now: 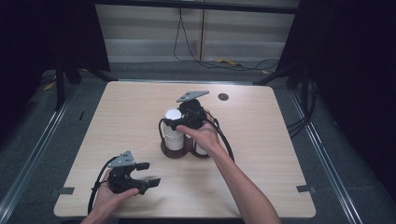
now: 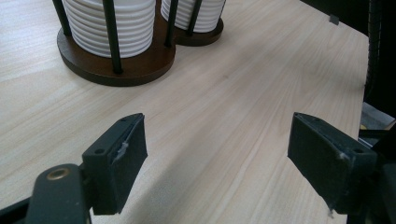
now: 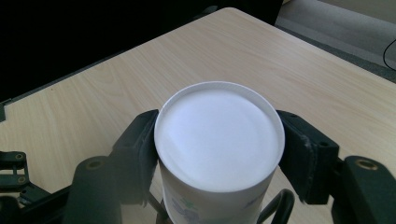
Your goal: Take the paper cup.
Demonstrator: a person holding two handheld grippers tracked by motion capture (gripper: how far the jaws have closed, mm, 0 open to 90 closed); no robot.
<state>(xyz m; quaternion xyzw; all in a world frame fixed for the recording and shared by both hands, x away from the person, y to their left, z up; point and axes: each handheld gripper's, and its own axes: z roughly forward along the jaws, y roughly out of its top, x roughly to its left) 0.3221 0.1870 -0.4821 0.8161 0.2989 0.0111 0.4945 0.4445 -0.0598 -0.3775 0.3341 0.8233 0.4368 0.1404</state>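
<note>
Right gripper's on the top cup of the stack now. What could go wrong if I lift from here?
The right gripper pinches the top cup near its rim, so thin walls may buckle. Nested cups below might rise with it. The holder stands unbraced while the left gripper sits open, apart.

My right hand-held gripper (image 3: 219,154) presses its matt black plastic jaws against a white paper cup (image 3: 218,140), its upturned base smooth and faintly sheened. The worktop (image 1: 261,140) beneath is pale wood-grain laminate with a smooth, low-gloss finish. The cup holder (image 2: 116,65) has a dark brown wooden base, satin-smooth, and thin black metal rods around ribbed white paper cup stacks (image 2: 112,23). My left hand-held gripper (image 2: 217,158) shows the same dull black plastic jaws.
</note>
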